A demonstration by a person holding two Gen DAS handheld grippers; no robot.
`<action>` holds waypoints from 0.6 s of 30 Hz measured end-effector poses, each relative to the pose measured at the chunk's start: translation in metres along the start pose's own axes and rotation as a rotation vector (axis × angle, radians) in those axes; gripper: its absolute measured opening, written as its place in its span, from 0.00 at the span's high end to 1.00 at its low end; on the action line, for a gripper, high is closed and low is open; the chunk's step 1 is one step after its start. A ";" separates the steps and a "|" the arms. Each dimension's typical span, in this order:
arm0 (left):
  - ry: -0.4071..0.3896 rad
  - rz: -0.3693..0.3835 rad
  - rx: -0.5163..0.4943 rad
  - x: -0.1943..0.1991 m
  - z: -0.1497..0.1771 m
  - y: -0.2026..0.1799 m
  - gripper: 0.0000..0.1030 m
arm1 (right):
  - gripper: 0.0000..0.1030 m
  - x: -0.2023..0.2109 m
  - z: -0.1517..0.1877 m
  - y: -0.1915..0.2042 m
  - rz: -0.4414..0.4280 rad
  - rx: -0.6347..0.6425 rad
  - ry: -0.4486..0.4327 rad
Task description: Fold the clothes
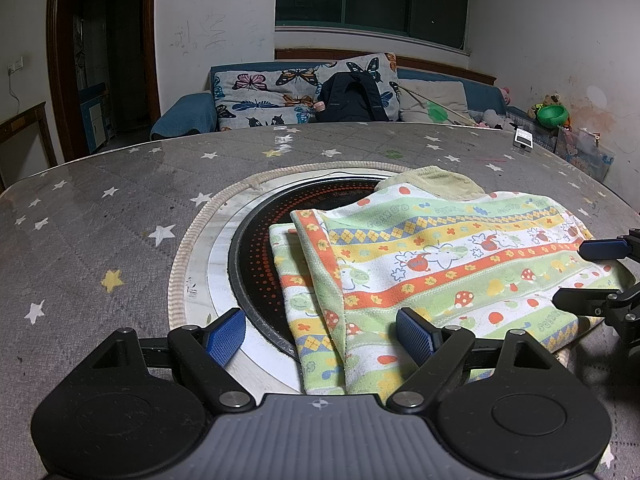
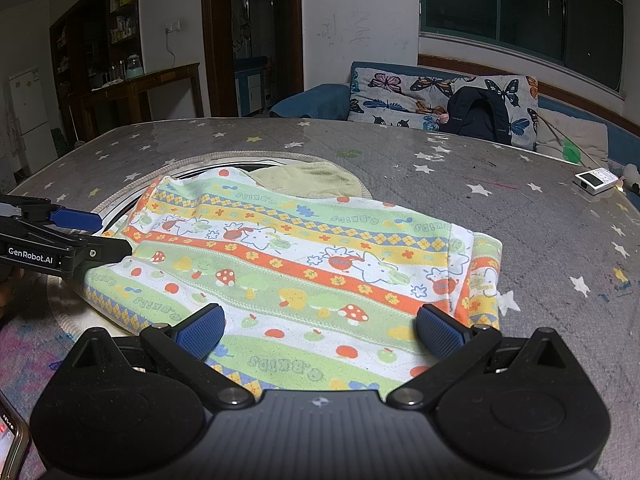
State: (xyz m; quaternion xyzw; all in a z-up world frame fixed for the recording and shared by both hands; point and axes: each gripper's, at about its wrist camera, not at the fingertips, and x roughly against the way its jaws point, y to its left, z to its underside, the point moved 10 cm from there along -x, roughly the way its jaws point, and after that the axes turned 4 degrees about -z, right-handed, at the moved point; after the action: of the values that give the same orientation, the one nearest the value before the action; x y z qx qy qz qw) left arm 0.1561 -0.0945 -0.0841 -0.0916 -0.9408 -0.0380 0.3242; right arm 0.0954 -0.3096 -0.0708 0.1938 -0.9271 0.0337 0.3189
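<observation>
A: Where the garment is spread, is most of it laid on the tabletop?

B: Partly. It's laid flat w/ its left part draped over the round hob sunk in the tabletop middle; the rest is spread to the right on the star-print cover. Striped print, mushrooms and cartoon figures are seen. One side is folded over at the left edge in the left wrist view, and a folded strip is seen at the right edge in the right wrist view.

A: And the yellowish bit behind it?

B: A plain cloth is seen at the far edge, touching the garment. Whether it's part of the same piece can't be told.

A: Left gripper?

B: Fingers are held wide apart. Nothing is gripped; the right pad is hung over the garment's near left corner, the left pad over the hob rim. Contact w/ fabric can't be confirmed.

A: Right gripper?

B: Fingers also spread wide, w/ nothing pinched between them. Both pads are placed over the near edge of the garment. Its fingers are also seen at the right edge of the left wrist view, apart.

A: Anything else on the tabletop?

B: A small white device is seen far right, well apart from the garment. A phone is glimpsed at the near left corner.
</observation>
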 end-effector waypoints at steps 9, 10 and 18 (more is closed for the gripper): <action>0.000 0.000 0.000 0.000 0.000 0.000 0.18 | 0.00 0.000 0.000 0.000 0.000 0.000 0.000; 0.000 0.000 0.000 0.000 0.000 0.000 0.18 | 0.00 0.000 0.000 0.000 0.000 0.000 0.000; -0.007 -0.026 -0.009 0.002 -0.003 0.003 0.17 | 0.00 0.000 0.000 0.000 0.000 0.000 0.000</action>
State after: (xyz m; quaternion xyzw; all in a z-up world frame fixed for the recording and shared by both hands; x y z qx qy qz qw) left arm 0.1573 -0.0920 -0.0808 -0.0810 -0.9428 -0.0462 0.3200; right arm 0.0954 -0.3095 -0.0708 0.1938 -0.9272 0.0336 0.3188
